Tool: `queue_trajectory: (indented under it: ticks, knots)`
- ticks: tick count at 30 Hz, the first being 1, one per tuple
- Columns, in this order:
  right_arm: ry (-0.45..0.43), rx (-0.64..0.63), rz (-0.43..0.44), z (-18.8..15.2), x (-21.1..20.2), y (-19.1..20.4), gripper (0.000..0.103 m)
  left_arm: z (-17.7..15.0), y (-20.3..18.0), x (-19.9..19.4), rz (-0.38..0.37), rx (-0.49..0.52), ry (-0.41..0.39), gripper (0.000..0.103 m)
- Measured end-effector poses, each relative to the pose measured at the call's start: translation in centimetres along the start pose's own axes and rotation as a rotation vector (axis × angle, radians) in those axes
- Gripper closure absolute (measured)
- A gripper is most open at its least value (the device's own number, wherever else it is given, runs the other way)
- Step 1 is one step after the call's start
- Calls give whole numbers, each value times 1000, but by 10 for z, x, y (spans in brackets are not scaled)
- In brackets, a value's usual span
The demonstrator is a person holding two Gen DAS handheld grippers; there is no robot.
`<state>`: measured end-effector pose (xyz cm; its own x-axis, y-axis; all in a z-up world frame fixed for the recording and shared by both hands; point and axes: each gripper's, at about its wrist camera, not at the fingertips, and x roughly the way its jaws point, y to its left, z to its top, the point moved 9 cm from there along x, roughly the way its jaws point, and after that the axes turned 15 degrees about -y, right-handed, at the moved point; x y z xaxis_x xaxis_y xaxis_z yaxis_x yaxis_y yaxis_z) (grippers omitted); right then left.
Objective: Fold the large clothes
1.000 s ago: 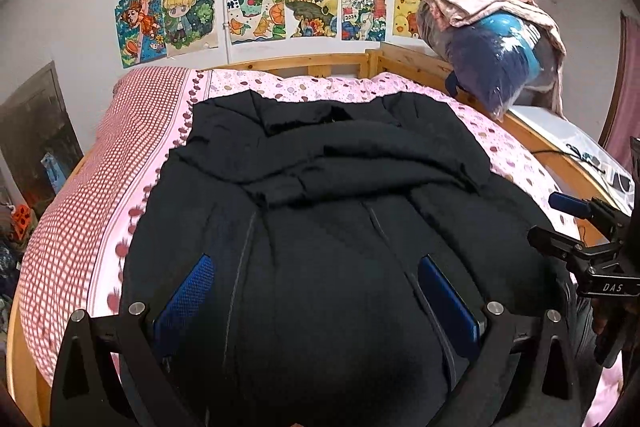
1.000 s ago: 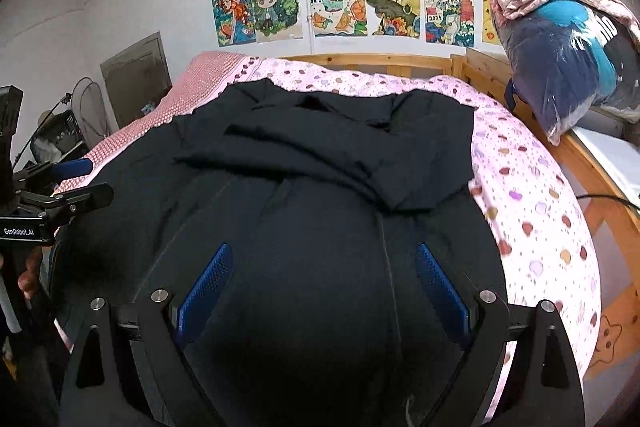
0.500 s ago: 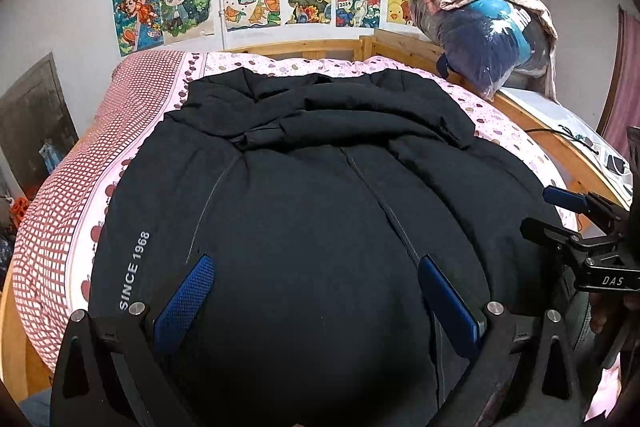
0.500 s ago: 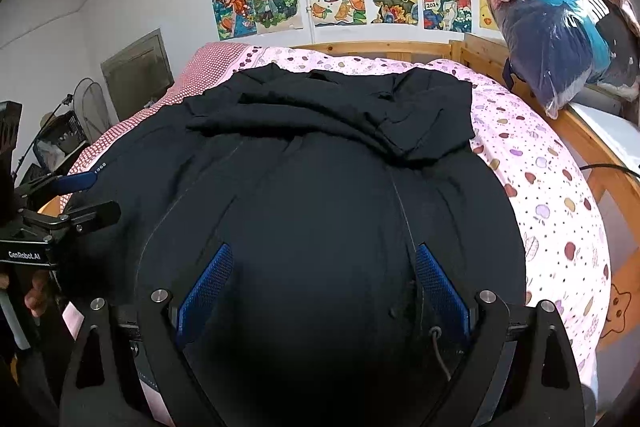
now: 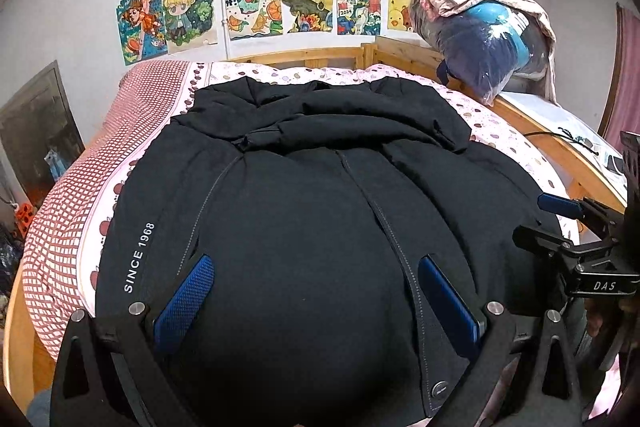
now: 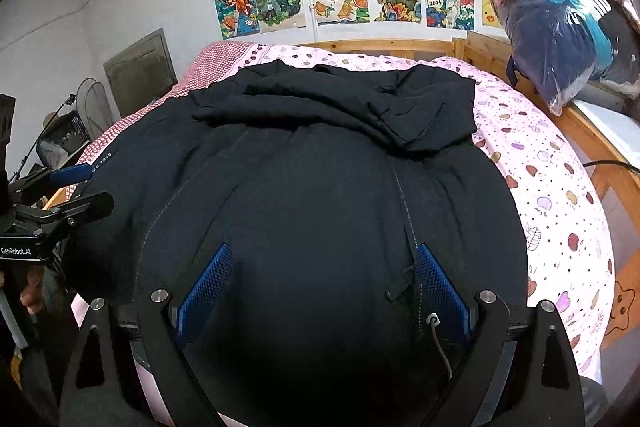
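- Black jacket (image 5: 312, 227) lay spread over most of the bed (image 5: 72, 195), hood end toward headboard edge.
- Left gripper (image 5: 316, 291): jaws wide apart, holding nothing, over jacket's near hem.
- Right gripper (image 6: 320, 283): same config., nr. foot edge.

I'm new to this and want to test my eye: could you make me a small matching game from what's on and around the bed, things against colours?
Things:
1. jacket
2. bedsheet
3. pads of the left claw
4. bed frame

Colours:
A. blue
B. light wood
C. black
D. pink with dots

Pairs: 1-C, 2-D, 3-A, 4-B
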<state>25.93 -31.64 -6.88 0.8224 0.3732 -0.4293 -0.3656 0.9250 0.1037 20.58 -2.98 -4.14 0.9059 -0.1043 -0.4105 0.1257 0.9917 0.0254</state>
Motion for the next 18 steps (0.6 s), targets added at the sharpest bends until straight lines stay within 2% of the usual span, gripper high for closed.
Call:
queue_trajectory:
  ticks: [13, 18]
  knots:
    - [104, -111, 72, -27, 6, 3, 14, -28, 12, 8, -9, 40, 68, 0]
    - [146, -236, 100, -38, -1, 12, 14, -39, 7, 0, -38, 88, 67, 0]
